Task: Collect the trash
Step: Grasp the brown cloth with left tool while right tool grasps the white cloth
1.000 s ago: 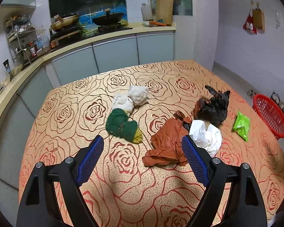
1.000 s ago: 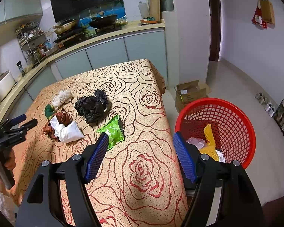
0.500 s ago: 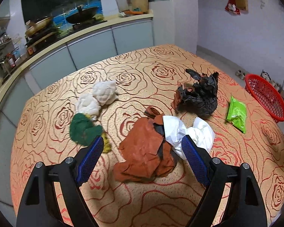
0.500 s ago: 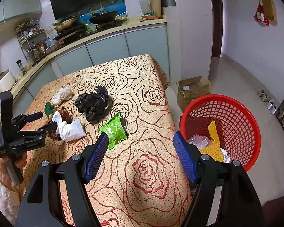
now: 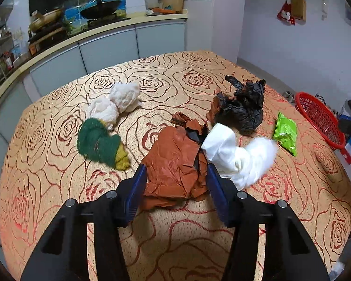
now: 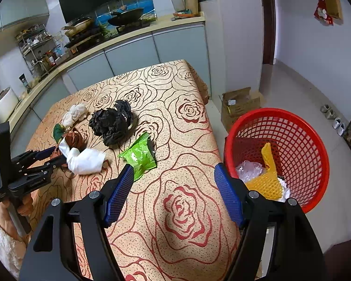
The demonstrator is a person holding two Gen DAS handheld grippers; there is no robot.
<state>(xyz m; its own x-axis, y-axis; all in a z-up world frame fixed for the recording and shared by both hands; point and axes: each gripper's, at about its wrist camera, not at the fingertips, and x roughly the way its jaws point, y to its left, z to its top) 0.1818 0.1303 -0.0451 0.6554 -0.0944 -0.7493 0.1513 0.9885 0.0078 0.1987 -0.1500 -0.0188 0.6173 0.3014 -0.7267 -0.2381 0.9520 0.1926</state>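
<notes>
Rust-brown crumpled plastic lies near the middle of the table, and the left gripper straddles its near end; the jaws are closing, the blue pads at either flank of the wad, though whether they press on it yet cannot be told. A white bag lies against the brown piece on the side toward the basket, touching the gripper's right finger. Beyond these sits a black bag, and a green packet lies close to the table edge that faces the red basket. Toward the counter-side edge rest a green-and-yellow cloth and a pale cloth bundle, touching each other. The right gripper hovers over the table corner beside the basket, jaws well apart with nothing between them. The basket stands on the floor just off the table and already holds yellow mesh and clear plastic.
</notes>
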